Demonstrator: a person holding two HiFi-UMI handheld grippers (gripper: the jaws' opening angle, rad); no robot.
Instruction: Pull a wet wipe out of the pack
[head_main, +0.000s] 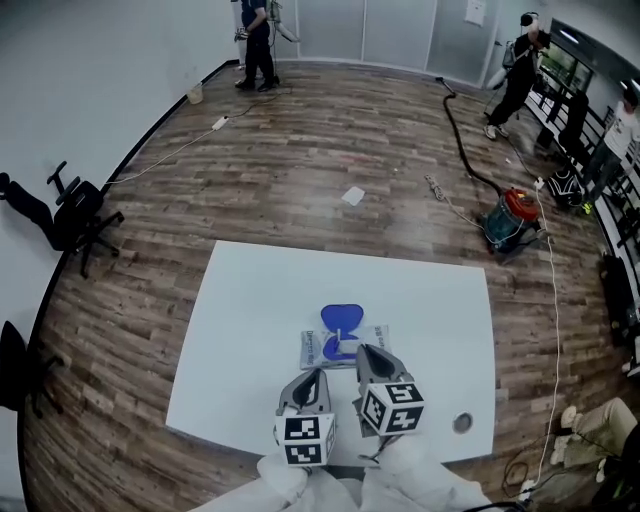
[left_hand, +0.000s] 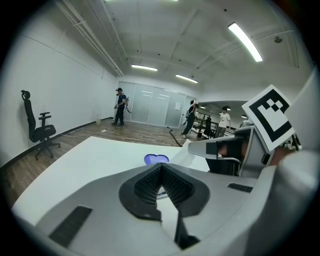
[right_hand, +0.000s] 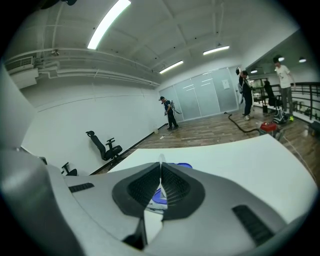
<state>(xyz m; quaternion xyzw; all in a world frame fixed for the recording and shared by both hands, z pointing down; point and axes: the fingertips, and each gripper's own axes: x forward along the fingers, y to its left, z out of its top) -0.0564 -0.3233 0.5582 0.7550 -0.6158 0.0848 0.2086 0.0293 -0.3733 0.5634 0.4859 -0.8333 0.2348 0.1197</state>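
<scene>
Wood floor surrounds a white table (head_main: 260, 330); an office chair (head_main: 75, 225) stands at 9 o'clock by the wall and a vacuum (head_main: 510, 220) sits at 2 o'clock. On the table, toward its 6 o'clock edge, lies the pack (head_main: 322, 348), its blue lid (head_main: 342, 318) flipped open at the pack's 12 o'clock end. The right gripper (head_main: 362, 350) hangs over the pack, its jaws closed on a wipe (left_hand: 192, 151), a thin white sliver of which pokes up between their tips in the right gripper view; the wipe runs down toward the pack. The left gripper (head_main: 315, 372) hovers just beside it at 7 o'clock of the pack, its jaws pressed together with nothing between them.
</scene>
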